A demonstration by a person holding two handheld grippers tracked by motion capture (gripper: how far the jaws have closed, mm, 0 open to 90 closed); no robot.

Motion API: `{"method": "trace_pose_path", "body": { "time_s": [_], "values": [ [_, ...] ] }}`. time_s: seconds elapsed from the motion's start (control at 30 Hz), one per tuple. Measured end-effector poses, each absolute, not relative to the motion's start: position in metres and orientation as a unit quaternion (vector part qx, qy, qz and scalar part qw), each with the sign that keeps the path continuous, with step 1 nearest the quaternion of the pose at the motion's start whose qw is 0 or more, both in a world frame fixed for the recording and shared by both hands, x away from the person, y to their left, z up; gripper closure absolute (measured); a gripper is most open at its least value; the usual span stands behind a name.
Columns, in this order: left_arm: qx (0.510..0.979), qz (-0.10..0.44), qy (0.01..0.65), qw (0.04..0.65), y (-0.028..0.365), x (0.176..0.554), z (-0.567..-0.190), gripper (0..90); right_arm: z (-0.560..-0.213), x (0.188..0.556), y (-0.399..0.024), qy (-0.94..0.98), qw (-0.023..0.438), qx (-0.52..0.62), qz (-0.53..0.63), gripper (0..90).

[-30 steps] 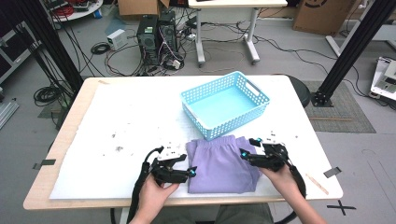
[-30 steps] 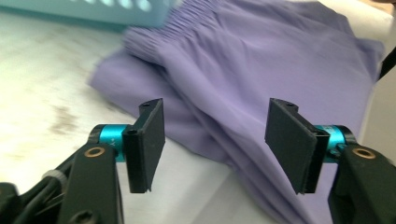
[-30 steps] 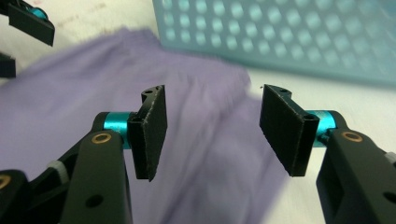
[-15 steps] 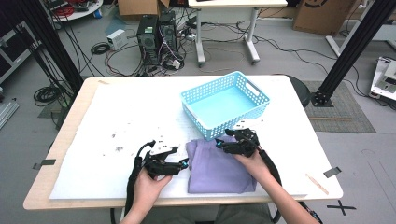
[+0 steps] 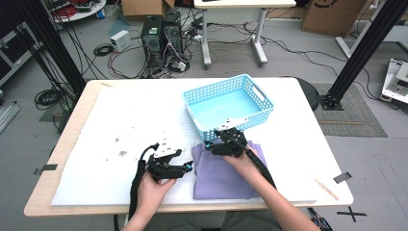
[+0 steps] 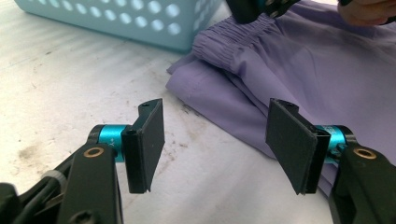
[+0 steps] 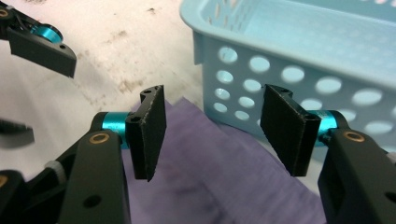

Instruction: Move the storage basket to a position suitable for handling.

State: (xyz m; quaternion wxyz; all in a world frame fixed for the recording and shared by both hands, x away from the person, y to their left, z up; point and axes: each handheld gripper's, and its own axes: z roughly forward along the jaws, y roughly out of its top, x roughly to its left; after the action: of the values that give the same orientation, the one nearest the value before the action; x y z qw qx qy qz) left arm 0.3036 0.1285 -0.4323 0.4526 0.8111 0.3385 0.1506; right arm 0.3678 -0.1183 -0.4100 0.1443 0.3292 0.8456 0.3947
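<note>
A folded purple cloth (image 5: 226, 175) lies on the white table cover near the front edge, just in front of a light blue perforated basket (image 5: 228, 103). My right gripper (image 5: 208, 146) hovers over the cloth's far left corner, close to the basket's front wall, with its jaws open and nothing between them. In the right gripper view the open right gripper (image 7: 215, 133) hangs above the cloth (image 7: 219, 186) beside the basket (image 7: 299, 56). My left gripper (image 5: 190, 166) sits left of the cloth, open and empty; its own view shows the left gripper (image 6: 215, 144) facing the cloth's edge (image 6: 299, 70).
Dark smudges (image 5: 120, 153) mark the white cover left of the hands. A thin wooden stick (image 5: 326, 188) and a strip of black tape (image 5: 341, 177) lie near the table's right front corner. Computer towers and cables stand on the floor behind the table.
My right gripper has swept left across the cloth, from its far right corner to its far left corner near the basket. The left gripper has barely shifted.
</note>
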Motion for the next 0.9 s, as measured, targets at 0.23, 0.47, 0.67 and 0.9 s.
{"method": "trace_pose_path", "body": {
  "time_s": [0.23, 0.47, 0.67, 0.9],
  "values": [
    [0.804, 0.159, 0.352, 0.453, 0.134, 0.309, -0.433, 37.5, -0.408, 0.377, -0.085, 0.859, 0.140, 0.313, 0.381, 40.3],
    [0.788, 0.161, 0.373, 0.464, 0.136, 0.316, -0.431, 36.5, -0.399, 0.367, -0.113, 0.847, 0.155, 0.308, 0.404, 37.9],
    [0.773, 0.154, 0.383, 0.481, 0.126, 0.327, -0.427, 34.3, -0.395, 0.366, -0.174, 0.822, 0.175, 0.338, 0.424, 32.2],
    [0.773, 0.164, 0.385, 0.477, 0.108, 0.351, -0.425, 31.1, -0.395, 0.379, -0.254, 0.776, 0.223, 0.395, 0.437, 25.6]
  ]
}}
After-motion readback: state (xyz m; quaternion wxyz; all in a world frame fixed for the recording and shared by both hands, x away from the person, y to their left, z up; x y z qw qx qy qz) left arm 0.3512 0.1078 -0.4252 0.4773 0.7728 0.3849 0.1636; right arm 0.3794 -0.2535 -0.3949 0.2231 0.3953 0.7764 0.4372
